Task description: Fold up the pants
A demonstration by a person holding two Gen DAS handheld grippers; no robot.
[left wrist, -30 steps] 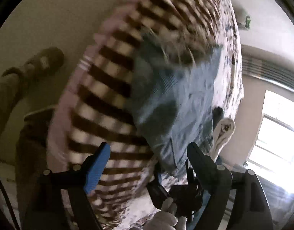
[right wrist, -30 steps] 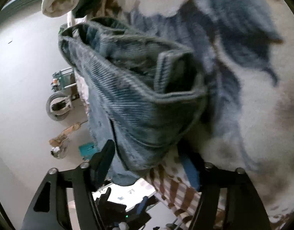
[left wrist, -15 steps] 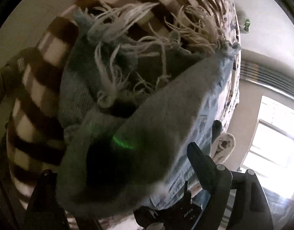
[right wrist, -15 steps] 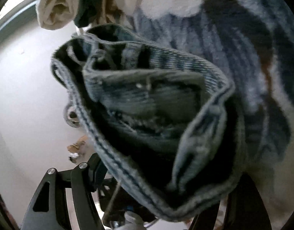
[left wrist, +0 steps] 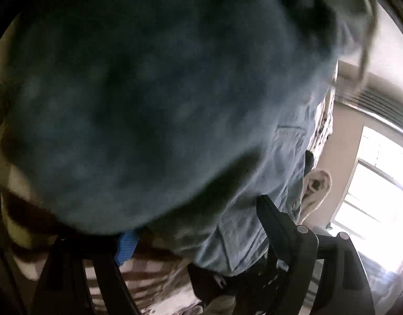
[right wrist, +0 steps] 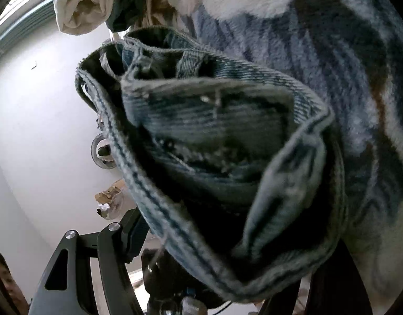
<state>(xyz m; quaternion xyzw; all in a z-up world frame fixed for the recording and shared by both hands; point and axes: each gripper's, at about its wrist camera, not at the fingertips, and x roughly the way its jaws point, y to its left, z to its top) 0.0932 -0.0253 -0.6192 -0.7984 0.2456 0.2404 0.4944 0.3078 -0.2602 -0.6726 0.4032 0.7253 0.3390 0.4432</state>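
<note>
The blue denim pants fill both views. In the left wrist view a dark blurred fold of denim (left wrist: 149,105) presses close to the lens, with a paler stretch of the pants (left wrist: 275,183) trailing right. My left gripper (left wrist: 196,225) has its jaws spread wide, denim bulging over the blue left pad (left wrist: 126,246). In the right wrist view the open hem of a pant leg (right wrist: 214,144) bulges between the fingers of my right gripper (right wrist: 227,239). The left finger (right wrist: 128,225) shows; the right finger is hidden by cloth.
The pants lie on a bed with a brown-and-white checked blanket (left wrist: 149,275) and a blue patterned fleece blanket (right wrist: 345,78). A cream garment (right wrist: 80,5) lies at the bed's edge. A bright window (left wrist: 372,197) is on the right. Fans and clutter stand on the floor (right wrist: 107,204).
Both grippers have pushed closer into the denim. The cloth now covers most of the left lens, hiding the frayed hem. The leg opening has grown larger in the right view.
</note>
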